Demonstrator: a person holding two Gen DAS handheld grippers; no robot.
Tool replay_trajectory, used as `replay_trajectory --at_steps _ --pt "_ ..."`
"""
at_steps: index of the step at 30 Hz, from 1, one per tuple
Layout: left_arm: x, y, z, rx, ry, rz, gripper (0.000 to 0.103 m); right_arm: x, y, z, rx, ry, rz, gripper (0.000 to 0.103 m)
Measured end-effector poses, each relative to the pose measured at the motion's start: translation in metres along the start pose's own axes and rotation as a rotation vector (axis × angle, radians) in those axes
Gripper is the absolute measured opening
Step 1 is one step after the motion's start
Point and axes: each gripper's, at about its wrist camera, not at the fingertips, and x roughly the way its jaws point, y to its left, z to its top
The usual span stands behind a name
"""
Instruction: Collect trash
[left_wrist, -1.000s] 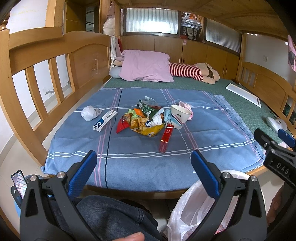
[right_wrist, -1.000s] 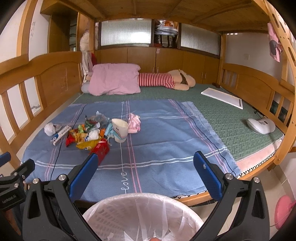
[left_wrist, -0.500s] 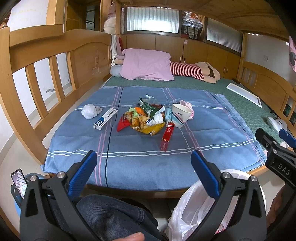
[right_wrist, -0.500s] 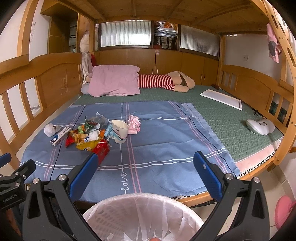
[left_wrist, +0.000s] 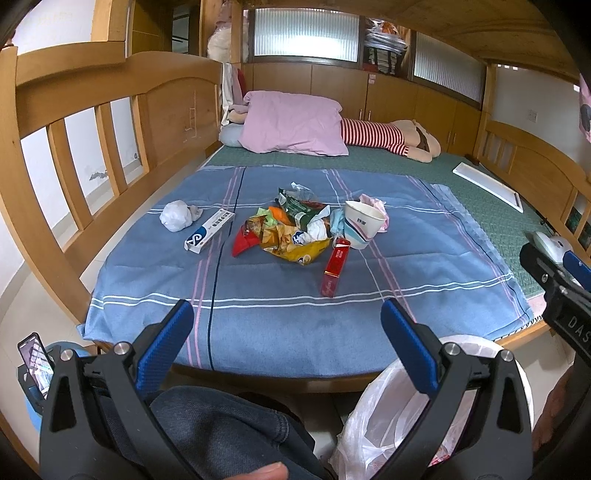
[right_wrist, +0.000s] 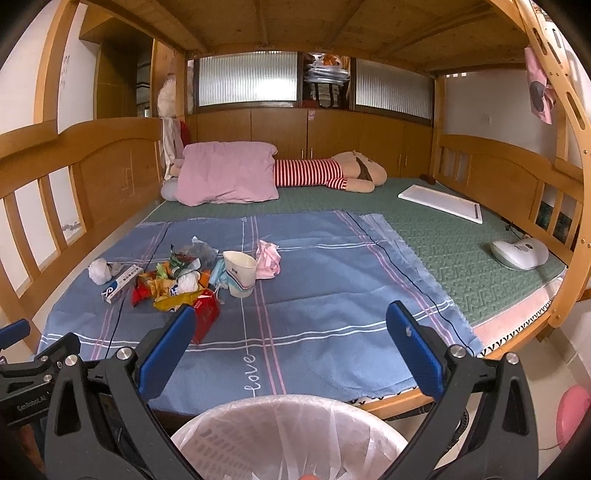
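A pile of crumpled snack wrappers (left_wrist: 291, 232) lies on the blue striped sheet (left_wrist: 280, 314). Around it are a paper cup (left_wrist: 361, 229), a red box (left_wrist: 335, 266), a white-blue tube box (left_wrist: 209, 235), a white paper wad (left_wrist: 176, 220) and a pink tissue (right_wrist: 267, 259). The pile also shows in the right wrist view (right_wrist: 173, 282). A bin with a white bag liner (right_wrist: 291, 435) stands on the floor before the bed. My left gripper (left_wrist: 286, 325) is open and empty, short of the bed edge. My right gripper (right_wrist: 291, 332) is open and empty above the bin.
Wooden bed rails (left_wrist: 92, 122) run along the left and right sides. A pink pillow (left_wrist: 291, 127) and striped plush (left_wrist: 388, 138) lie at the back. A white mouse-shaped device (right_wrist: 519, 253) and white board (right_wrist: 441, 203) lie on the green mat. A phone (left_wrist: 33, 358) stands low left.
Both grippers have drifted slightly forward toward the bed; the trash looks a little nearer. Nothing was grasped or moved.
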Motion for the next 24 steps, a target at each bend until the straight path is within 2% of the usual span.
replay_trajectory --at_steps 7,9,11,13,14,17,20,23,24 --pt "0.001 -0.001 -0.001 -0.002 -0.002 -0.004 0.101 0.001 0.001 -0.001 -0.004 0.003 -0.010 0.101" --pt "0.002 -0.002 -0.002 0.005 -0.006 0.014 0.101 0.003 0.001 -0.003 -0.012 -0.025 -0.054 0.101" --pt "0.006 -0.004 -0.003 0.033 -0.018 0.066 0.101 0.011 0.004 -0.015 -0.070 -0.085 -0.100 0.101" --pt "0.014 -0.005 -0.006 0.058 -0.004 0.088 0.101 0.025 0.003 -0.022 -0.108 -0.033 -0.117 0.101" --pt "0.023 -0.004 -0.009 0.065 0.035 0.072 0.101 0.034 0.001 -0.025 -0.106 0.019 -0.111 0.101" --pt "0.043 0.002 -0.014 0.068 0.126 0.010 0.101 0.045 -0.008 -0.027 -0.054 0.079 -0.091 0.101" --pt "0.055 0.012 -0.016 0.049 0.148 -0.052 0.092 0.050 -0.014 -0.025 -0.005 0.101 -0.034 0.101" --pt "0.063 0.022 -0.010 0.014 0.138 -0.081 0.080 0.062 -0.016 -0.024 0.027 0.141 -0.031 0.101" --pt "0.066 0.025 -0.007 0.007 0.136 -0.091 0.071 0.064 -0.015 -0.026 0.031 0.148 -0.024 0.101"
